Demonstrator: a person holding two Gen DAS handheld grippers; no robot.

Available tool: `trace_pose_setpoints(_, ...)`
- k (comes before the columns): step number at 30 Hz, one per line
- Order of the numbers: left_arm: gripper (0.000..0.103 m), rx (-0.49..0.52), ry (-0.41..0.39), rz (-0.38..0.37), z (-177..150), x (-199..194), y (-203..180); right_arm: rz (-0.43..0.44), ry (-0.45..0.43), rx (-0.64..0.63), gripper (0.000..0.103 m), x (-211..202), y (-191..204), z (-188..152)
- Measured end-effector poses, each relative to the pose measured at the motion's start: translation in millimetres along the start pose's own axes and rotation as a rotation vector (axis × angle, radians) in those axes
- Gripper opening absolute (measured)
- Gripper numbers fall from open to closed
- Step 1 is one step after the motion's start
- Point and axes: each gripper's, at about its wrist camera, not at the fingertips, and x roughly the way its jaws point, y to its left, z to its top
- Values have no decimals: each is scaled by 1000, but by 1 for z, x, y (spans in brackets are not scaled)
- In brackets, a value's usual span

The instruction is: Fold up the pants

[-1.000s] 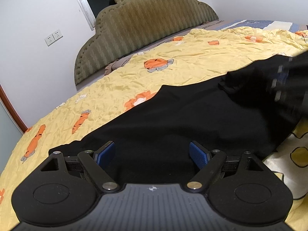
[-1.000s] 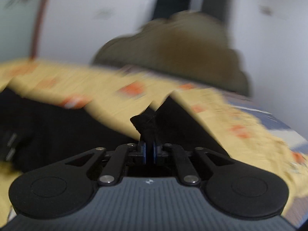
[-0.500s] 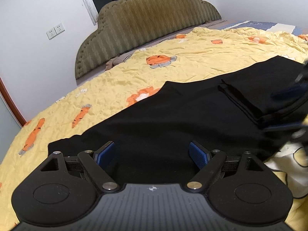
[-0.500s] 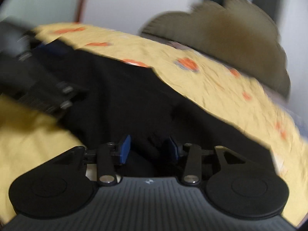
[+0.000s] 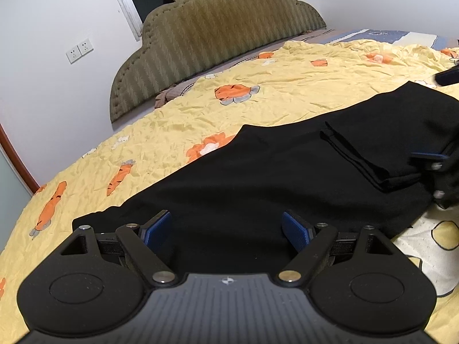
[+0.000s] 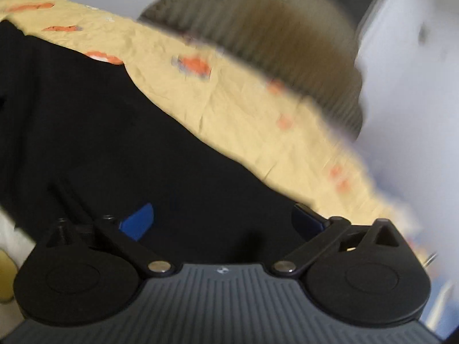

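Note:
Black pants [image 5: 258,177] lie flat across the yellow carrot-print bedspread [image 5: 178,120]. One end is folded back over itself at the right, with a layered edge [image 5: 352,154]. My left gripper [image 5: 226,229] is open and empty, low over the near edge of the pants. My right gripper [image 6: 223,218] is open and empty just above the black cloth [image 6: 114,132]; that view is blurred. Part of the right gripper shows at the right edge of the left wrist view [image 5: 439,169].
A padded olive headboard [image 5: 218,37] stands at the far side of the bed against a white wall with sockets [image 5: 79,50]. A white cloth with yellow rings [image 5: 430,240] lies at the near right of the pants.
My right gripper let go of the pant end it held, laid it over the pants, and opened wide. The left gripper stayed open and hardly moved.

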Motion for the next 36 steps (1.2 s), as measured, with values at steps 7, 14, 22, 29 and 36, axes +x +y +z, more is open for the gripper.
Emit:
trace_pose_setpoints(7, 84, 7, -15, -18, 9, -2, -7, 81, -72, 405, 103, -48, -77, -34)
trace_pose_setpoints(14, 84, 35, -37, -48, 19, -8, -23, 262, -121, 1005, 100, -34, -186, -124)
trace_pose_setpoints(22, 84, 91, -63, -44, 29, -10, -37, 476, 32, 1259, 66, 21, -176, -158)
trace_pose_setpoints(29, 84, 63, -86, -104, 60, -7, -42, 452, 95, 1116, 30, 35, -155, -130)
trace_pose_setpoints(36, 84, 0, -53, -367, 126, -6, -54, 228, 67, 760, 15, -2, -122, -84)
